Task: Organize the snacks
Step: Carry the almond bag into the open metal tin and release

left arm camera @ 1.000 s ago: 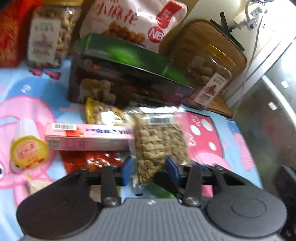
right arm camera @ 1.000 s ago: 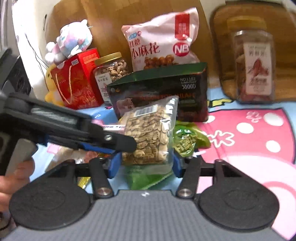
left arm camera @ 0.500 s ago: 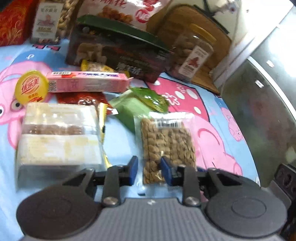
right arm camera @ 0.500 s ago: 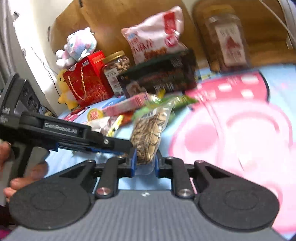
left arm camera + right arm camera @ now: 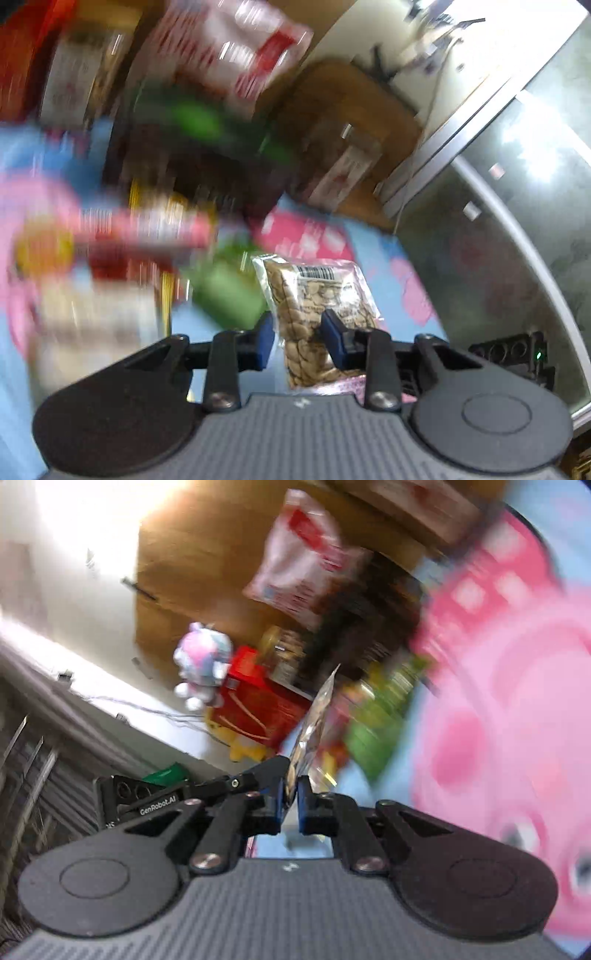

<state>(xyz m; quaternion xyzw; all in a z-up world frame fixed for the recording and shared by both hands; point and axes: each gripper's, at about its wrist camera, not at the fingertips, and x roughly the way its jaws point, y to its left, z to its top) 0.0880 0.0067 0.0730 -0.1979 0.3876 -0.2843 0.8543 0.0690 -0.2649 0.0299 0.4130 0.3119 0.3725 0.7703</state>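
A clear packet of nuts with a barcode label (image 5: 319, 306) sits between the blue pads of my left gripper (image 5: 297, 338); the jaws stand slightly apart around it, and contact is unclear. In the right wrist view my right gripper (image 5: 291, 801) is shut on the thin edge of the same clear nut packet (image 5: 314, 720), held edge-on and tilted. The left gripper's black body (image 5: 192, 794) lies just left of the right one. Both views are motion-blurred.
Behind stand a dark green-topped box (image 5: 207, 147), a pink snack bag (image 5: 236, 51), a nut jar (image 5: 74, 81), a pink stick box (image 5: 147, 229) and a green packet (image 5: 229, 295) on the pink-and-blue cartoon cloth (image 5: 498, 720). A metal appliance (image 5: 517, 240) is at right; a red gift box (image 5: 255, 705) and plush toy (image 5: 203, 664) at left.
Both grippers have swung with the nut packet; the right view has rolled sharply to the side. The right jaws have closed tighter on the packet's edge. The left jaws have widened slightly.
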